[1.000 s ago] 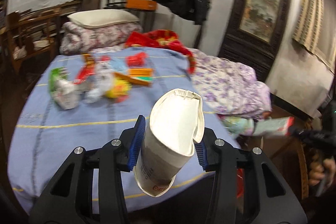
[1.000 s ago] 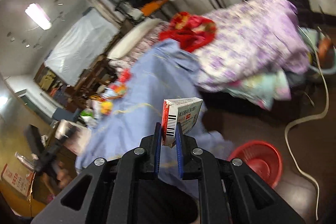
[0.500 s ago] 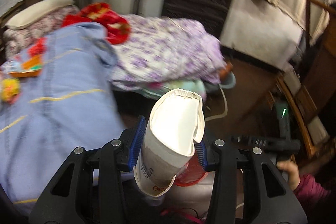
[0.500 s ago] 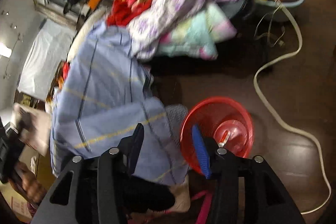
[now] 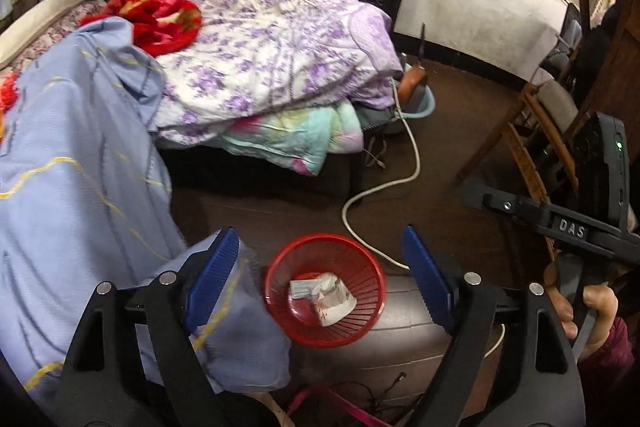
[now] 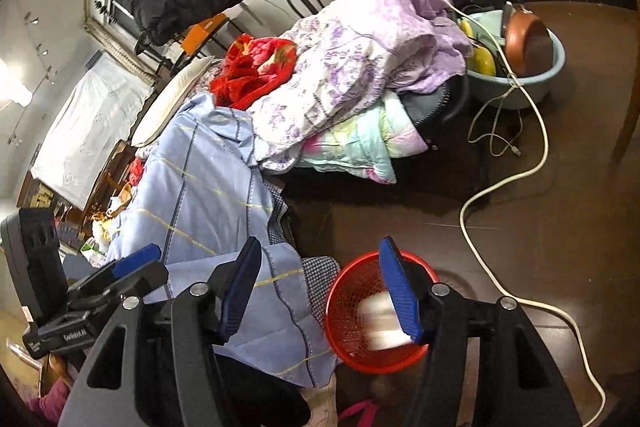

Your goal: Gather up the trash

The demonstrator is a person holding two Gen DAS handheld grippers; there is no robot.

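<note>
A red mesh basket (image 5: 276, 269) stands on the dark floor beside the bed. In it lie a crumpled white paper cup (image 5: 334, 301) and a small box (image 5: 302, 287). My left gripper (image 5: 320, 279) hangs right above the basket; its jaws are opening and nothing is between the blue pads. In the right wrist view the red mesh basket (image 6: 340, 311) holds a blurred white item (image 6: 378, 321). My right gripper (image 6: 320, 289) is over the basket's near left side, its jaws opening and empty. The left gripper (image 6: 134, 265) shows at the left there.
A blue sheet (image 5: 72, 167) hangs off the bed beside the basket. Folded quilts (image 5: 272, 67) are piled behind. A white cable (image 5: 400, 183) snakes over the floor. A blue basin (image 6: 520, 75) with a pan, a wooden chair (image 5: 532, 131) and more trash (image 6: 108, 219) on the bed.
My left gripper swung from the bed to over the basket and let go of the paper cup, which now lies inside. The right gripper dropped its small box there and opened.
</note>
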